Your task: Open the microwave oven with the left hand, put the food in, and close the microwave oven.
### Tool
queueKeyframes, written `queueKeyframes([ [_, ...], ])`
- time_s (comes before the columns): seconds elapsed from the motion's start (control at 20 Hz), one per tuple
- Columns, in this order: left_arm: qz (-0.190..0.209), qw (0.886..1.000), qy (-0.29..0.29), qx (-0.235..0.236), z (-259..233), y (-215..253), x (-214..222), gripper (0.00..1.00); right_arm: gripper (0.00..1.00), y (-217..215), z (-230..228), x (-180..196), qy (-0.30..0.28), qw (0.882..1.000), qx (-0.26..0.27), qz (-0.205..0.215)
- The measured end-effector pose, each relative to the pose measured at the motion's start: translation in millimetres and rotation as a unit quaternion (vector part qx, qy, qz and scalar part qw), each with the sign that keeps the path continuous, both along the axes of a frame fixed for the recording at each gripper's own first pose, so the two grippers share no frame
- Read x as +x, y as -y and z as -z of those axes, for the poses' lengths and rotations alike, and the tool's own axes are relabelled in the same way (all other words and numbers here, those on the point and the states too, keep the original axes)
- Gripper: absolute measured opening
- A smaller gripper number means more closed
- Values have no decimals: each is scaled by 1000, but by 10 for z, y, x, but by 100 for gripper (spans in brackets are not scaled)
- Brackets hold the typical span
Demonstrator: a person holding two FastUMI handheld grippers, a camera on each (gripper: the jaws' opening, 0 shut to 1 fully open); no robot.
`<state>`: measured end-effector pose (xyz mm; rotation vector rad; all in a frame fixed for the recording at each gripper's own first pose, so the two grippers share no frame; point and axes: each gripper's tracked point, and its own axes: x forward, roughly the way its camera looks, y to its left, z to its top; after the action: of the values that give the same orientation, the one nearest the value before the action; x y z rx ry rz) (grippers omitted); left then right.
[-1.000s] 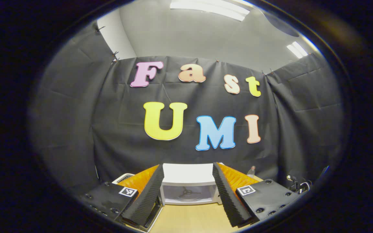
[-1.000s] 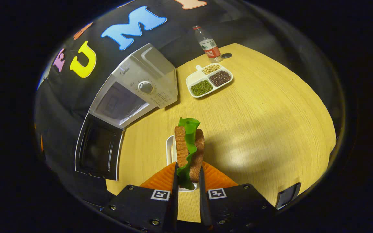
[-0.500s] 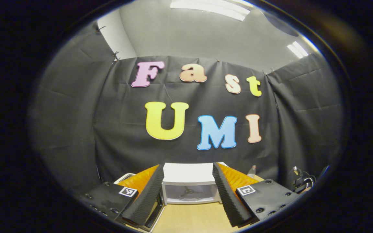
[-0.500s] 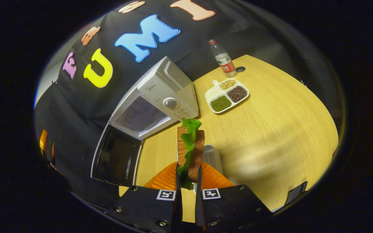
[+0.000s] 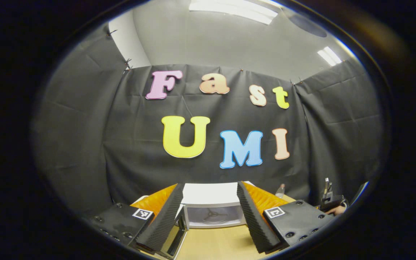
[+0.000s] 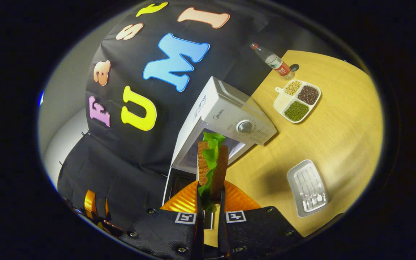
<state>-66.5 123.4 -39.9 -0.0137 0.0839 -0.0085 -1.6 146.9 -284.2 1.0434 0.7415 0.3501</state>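
Right gripper (image 6: 211, 202): clamped tight on a sandwich (image 6: 212, 167), both fingers pressing its two bread slices, green lettuce frilling out along the edge and above the top. Sandwich held upright, lifted clear of the wooden table (image 6: 341, 144), directly in front of the open mouth of the white microwave oven (image 6: 226, 115). Microwave door (image 6: 179, 180) swung out toward the camera, partly hidden behind the fingers. Control dial (image 6: 245, 126) on the panel just right of the sandwich's top. On the table to the right, an empty white rectangular tray (image 6: 307, 187), well apart from the oven. Farther back, a white divided dish (image 6: 297, 100) with beige, dark and green grains, and beyond it, near the table's far edge, a clear plastic bottle (image 6: 273, 61) with a red label.

Left gripper (image 5: 209, 216): spread wide, holding nothing, fingers framing the microwave (image 5: 211, 202) straight ahead, cavity open with the turntable hub visible. Door edge (image 5: 177, 240) hanging open just inside the left finger. Small bottle (image 5: 281, 190) visible past the right finger; at far right, the other gripper (image 5: 329, 202) with part of a hand.
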Motion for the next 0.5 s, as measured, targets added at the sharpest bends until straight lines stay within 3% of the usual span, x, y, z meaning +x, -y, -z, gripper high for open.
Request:
queueKeyframes([
  [0.5,-32,999,-13,2,73,-513,-278,97,15,-840,227,582,-38,992,94,74],
])
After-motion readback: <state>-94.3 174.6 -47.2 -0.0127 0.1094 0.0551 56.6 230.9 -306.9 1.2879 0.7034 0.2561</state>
